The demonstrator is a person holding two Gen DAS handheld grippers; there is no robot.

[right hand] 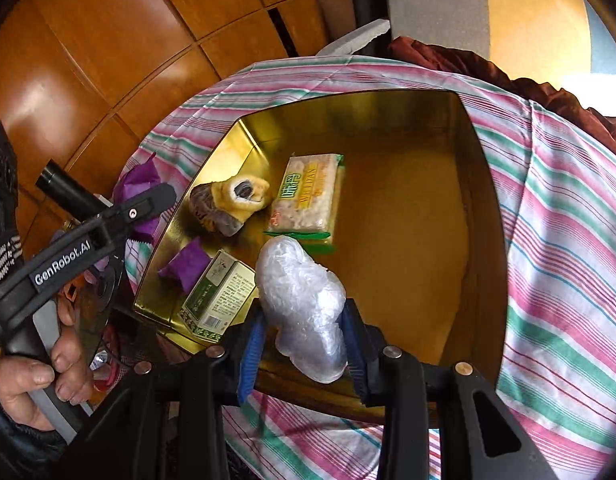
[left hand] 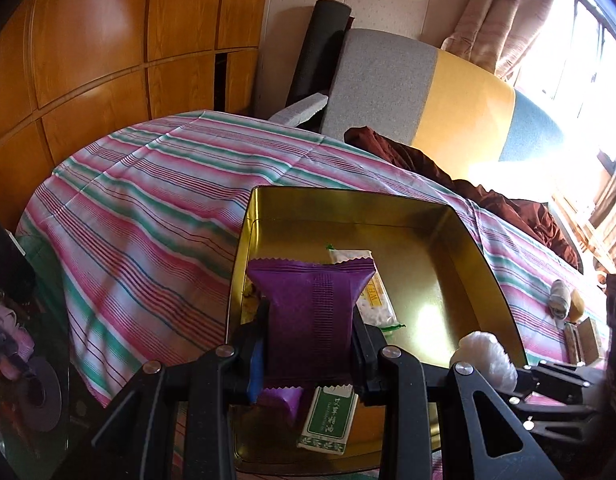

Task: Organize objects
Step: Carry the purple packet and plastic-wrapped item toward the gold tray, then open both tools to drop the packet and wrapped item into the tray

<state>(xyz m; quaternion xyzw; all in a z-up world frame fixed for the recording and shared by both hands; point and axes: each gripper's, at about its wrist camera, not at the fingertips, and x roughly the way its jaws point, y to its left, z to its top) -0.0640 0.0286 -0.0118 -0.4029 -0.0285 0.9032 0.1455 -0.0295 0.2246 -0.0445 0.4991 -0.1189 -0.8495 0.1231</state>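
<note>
Purple snack packet [left hand: 312,312] sits clamped between the jaws of our left gripper [left hand: 310,344], which are closed on its sides, holding it upright over the near left part of the gold tin [left hand: 460,240]. Our right gripper [right hand: 308,332] has its jaws pressed tight on a crumpled clear plastic bundle [right hand: 300,304], held above the tin's near edge. Inside the tin we see a white-and-green cracker pack [right hand: 308,196] lying flat near the middle, with a yellow and grey sock-like piece [right hand: 228,204] just beside it against the left wall. Nearer to us, a green tea box [right hand: 218,296] lies in the near left corner, a small purple packet [right hand: 186,266] touching it. The tin rests on a striped cloth [left hand: 148,208] that covers the tabletop. A dark red cloth [left hand: 428,160] is bunched at the tabletop's far edge, and a wooden panelled wall [left hand: 108,40] stands behind. A hand [right hand: 36,380] grips the left gripper's handle.
</note>
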